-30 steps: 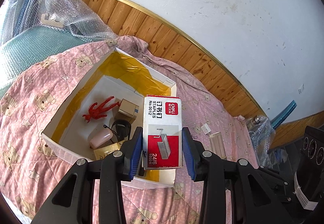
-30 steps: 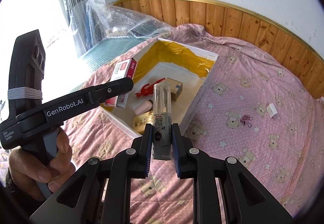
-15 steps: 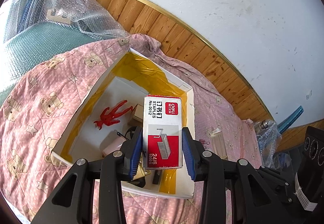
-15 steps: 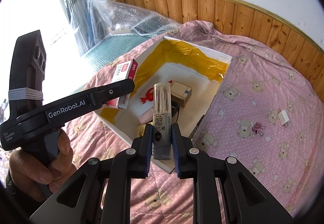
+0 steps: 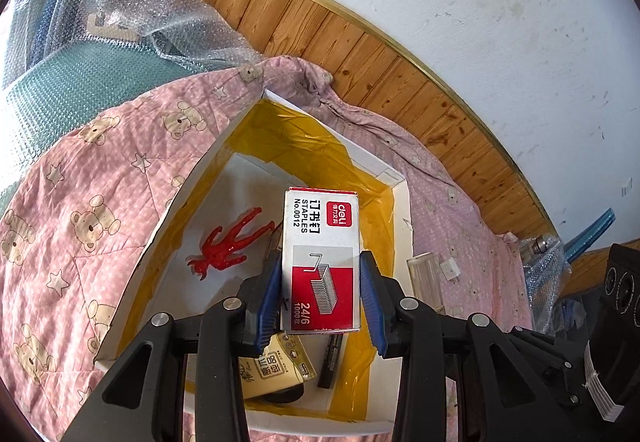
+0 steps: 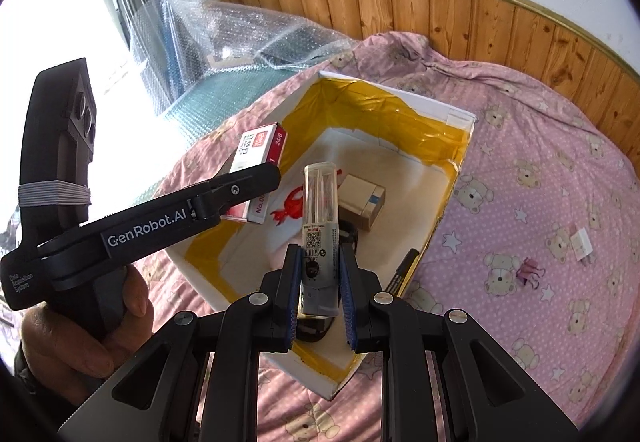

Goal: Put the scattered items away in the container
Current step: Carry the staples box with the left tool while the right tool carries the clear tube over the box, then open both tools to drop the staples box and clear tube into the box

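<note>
Box sat under both loads: L gripper clamped staples, R gripper clamped tube; simultaneous drops risked collision.

Box sits on the quilt. In it: figure, small carton behind it, pen against the right wall. Left claw holds the staples box above the box's left side; right claw holds the tube over its near end. Clip and small plug lie on the quilt right of the box.
</note>
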A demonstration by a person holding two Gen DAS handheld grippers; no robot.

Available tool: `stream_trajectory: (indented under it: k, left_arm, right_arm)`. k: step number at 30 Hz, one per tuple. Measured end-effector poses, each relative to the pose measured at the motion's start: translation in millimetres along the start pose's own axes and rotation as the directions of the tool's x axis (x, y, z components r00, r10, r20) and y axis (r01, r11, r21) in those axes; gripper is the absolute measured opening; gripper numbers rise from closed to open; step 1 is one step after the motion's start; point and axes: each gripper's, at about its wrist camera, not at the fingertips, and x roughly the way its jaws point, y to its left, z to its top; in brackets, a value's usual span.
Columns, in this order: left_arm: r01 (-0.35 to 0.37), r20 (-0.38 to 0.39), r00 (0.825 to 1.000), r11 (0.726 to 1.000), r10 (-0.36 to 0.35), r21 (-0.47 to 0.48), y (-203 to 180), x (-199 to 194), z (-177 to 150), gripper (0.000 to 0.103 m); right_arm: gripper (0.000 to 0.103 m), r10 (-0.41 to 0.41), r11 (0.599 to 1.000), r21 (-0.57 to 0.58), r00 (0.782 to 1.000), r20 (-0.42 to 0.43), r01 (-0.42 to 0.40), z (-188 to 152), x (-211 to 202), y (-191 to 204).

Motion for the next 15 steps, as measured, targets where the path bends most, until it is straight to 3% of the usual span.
stream_trajectory:
  k: [15]
  left_arm:
    - [-0.054, -0.051, 0.997, 0.999, 0.054, 0.0, 6.3, 45.7, 28.5, 0.039]
  right_arm:
    - [0.019, 0.021, 0.999, 0.036, 0.999, -0.027, -0.02, 33.7, 38.3, -29.0]
